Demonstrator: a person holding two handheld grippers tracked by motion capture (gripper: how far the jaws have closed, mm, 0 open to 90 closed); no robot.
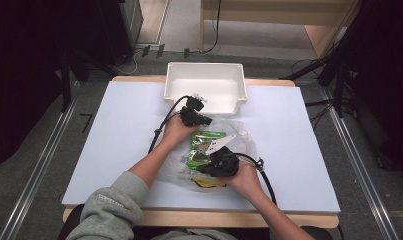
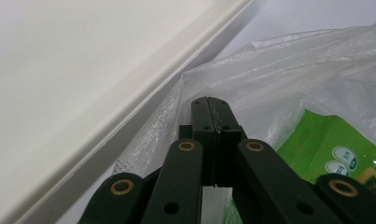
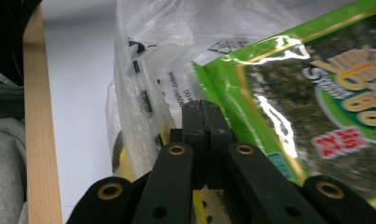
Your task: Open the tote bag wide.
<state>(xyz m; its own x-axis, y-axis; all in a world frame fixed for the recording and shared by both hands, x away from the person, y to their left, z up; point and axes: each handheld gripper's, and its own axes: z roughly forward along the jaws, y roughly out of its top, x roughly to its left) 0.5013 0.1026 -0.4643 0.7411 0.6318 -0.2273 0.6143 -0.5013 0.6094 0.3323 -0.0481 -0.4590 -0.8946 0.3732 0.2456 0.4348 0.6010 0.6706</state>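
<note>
A clear plastic bag (image 1: 239, 132) lies in the middle of the white table, holding a green snack packet (image 1: 206, 142) and a yellow item (image 1: 206, 183). My left gripper (image 1: 201, 119) is at the bag's far edge, just in front of the white bin (image 1: 204, 65). In the left gripper view its jaws (image 2: 209, 103) are pressed together on the bag's film (image 2: 293, 70), with the green packet (image 2: 335, 144) to the right. My right gripper (image 1: 203, 162) is at the bag's near side. Its jaws (image 3: 204, 108) are shut on the film (image 3: 143, 56) beside the green packet (image 3: 316, 93).
The empty white bin's rim (image 2: 83, 70) runs close along the left gripper. The table's wooden front edge (image 3: 36, 116) and a grey sleeve (image 3: 3, 154) lie beside the right gripper. Bare white tabletop (image 1: 299, 165) spreads on both sides of the bag.
</note>
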